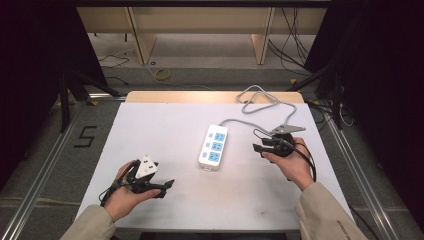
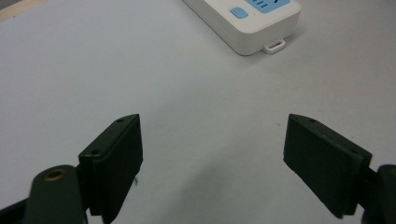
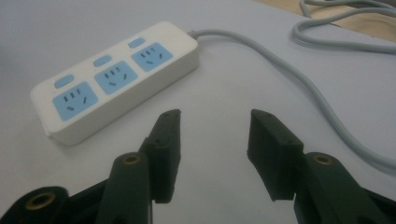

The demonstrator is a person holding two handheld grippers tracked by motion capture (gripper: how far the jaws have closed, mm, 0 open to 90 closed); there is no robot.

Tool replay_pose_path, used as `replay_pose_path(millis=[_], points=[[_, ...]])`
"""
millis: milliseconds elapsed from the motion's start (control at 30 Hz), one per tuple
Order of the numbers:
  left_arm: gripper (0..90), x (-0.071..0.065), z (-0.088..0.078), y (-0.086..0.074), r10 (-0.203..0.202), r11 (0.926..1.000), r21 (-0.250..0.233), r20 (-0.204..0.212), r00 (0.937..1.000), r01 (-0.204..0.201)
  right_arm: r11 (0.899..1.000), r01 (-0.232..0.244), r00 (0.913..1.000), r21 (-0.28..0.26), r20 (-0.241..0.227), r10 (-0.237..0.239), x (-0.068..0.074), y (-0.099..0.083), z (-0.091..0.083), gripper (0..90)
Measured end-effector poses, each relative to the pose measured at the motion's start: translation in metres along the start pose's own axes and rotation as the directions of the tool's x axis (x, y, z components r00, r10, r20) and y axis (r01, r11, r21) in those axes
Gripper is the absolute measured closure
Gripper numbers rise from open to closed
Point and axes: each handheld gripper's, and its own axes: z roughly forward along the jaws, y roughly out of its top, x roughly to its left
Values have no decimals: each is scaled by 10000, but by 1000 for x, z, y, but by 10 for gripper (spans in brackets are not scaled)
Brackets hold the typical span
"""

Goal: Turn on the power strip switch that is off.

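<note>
A white power strip (image 1: 213, 145) with three blue sockets and blue switches lies near the middle of the white table (image 1: 165, 125); its grey cable (image 1: 260, 105) loops off to the far right edge. My left gripper (image 1: 162, 186) is held low at the front left, open wide, with nothing between its jaws; the left gripper view looks over bare table toward the strip's near end (image 2: 254, 23). My right gripper (image 1: 259, 145) hovers just right of the strip, open and empty, pointing at the strip (image 3: 112, 79) with the cable (image 3: 299, 79) running past on its right.
The table's wooden far edge (image 1: 210, 96) shows beyond the white sheet. On the floor behind lie cables and a yellow coil (image 1: 161, 74). A taped number 5 (image 1: 86, 135) marks the floor at left. Metal rails (image 1: 40, 175) run along both sides.
</note>
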Motion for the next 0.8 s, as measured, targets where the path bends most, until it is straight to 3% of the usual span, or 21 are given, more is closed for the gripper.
replay_pose_path(millis=[467, 800], points=[[194, 0, -1, 0, -78, 9999, -82, 44, 10000, 79, 9959, -114, 9990, -899, -442, 74, 6, -55, -50, 394], [190, 1, 0, 0, -186, 9998, -9, 79, 9998, 186, 9929, -167, 9993, -1179, -345, 127, 7, -66, -59, 330]])
